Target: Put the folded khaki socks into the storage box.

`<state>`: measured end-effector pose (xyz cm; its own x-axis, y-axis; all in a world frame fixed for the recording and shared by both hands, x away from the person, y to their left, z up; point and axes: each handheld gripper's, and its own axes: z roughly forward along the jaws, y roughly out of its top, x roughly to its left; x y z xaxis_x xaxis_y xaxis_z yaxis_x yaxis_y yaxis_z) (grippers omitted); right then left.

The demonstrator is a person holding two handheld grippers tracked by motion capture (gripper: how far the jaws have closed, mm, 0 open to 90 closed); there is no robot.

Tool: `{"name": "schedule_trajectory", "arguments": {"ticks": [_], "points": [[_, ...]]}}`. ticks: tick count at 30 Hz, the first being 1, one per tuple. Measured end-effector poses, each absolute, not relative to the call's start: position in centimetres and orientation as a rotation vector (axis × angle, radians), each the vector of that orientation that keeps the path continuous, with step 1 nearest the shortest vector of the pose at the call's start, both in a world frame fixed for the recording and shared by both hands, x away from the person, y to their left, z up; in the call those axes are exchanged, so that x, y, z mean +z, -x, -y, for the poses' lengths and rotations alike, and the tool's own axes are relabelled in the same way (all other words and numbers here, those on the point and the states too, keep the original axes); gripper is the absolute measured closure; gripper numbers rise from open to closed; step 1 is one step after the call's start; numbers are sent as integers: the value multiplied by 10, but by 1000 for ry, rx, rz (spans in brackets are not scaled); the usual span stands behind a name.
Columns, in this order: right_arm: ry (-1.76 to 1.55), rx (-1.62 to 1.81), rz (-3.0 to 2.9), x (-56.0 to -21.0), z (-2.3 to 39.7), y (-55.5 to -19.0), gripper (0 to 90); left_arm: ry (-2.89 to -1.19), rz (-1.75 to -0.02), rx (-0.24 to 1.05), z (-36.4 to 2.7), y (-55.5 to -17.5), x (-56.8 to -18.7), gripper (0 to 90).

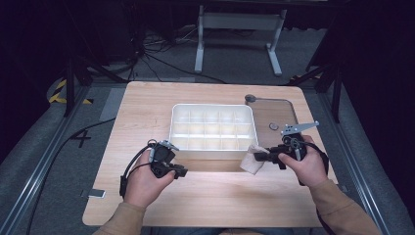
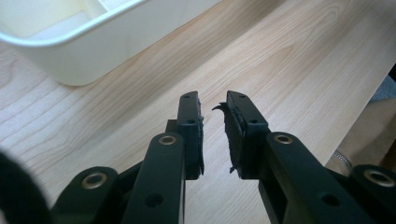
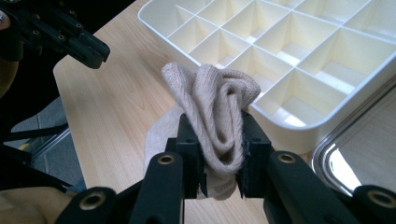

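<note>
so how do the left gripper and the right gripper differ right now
The right gripper is shut on a folded beige sock; the left gripper holds nothing, with a narrow gap between its jaws. The right gripper is at the near right corner of the white divided tray, the left near its near left corner. Both have black jaws and hang over the wooden table.

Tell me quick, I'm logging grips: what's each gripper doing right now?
Left gripper: open, nothing between the jaws.
Right gripper: shut on the beige sock.
</note>
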<state>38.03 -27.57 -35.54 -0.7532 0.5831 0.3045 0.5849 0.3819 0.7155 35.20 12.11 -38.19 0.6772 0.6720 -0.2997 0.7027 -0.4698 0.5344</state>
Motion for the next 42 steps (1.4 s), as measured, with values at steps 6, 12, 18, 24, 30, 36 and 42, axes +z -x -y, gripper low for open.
{"name": "schedule_trajectory", "arguments": {"ticks": [6,12,18,24,30,36,42], "points": [[1081,-1316,2636,-346,277,-392,746,-2226,-1100,-48,-135,-346,-383,757],[1057,-1259,2680,-338,275,-406,746,-2200,-1138,-36,-146,-340,-383,755],[1036,-1230,2704,-330,271,-417,746,-2166,-1184,-26,-162,-334,-384,753],[994,-1167,2752,-325,262,-427,746,-2142,-1207,-23,-171,-331,-383,750],[978,-1095,2805,-321,254,-438,746,-2139,-1207,-22,-173,-333,-383,750],[933,-1024,2871,-318,243,-448,746,-2139,-1201,-20,-175,-335,-383,748],[916,-937,2921,-314,236,-455,746,-2141,-1193,-27,-173,-337,-383,748]]}}
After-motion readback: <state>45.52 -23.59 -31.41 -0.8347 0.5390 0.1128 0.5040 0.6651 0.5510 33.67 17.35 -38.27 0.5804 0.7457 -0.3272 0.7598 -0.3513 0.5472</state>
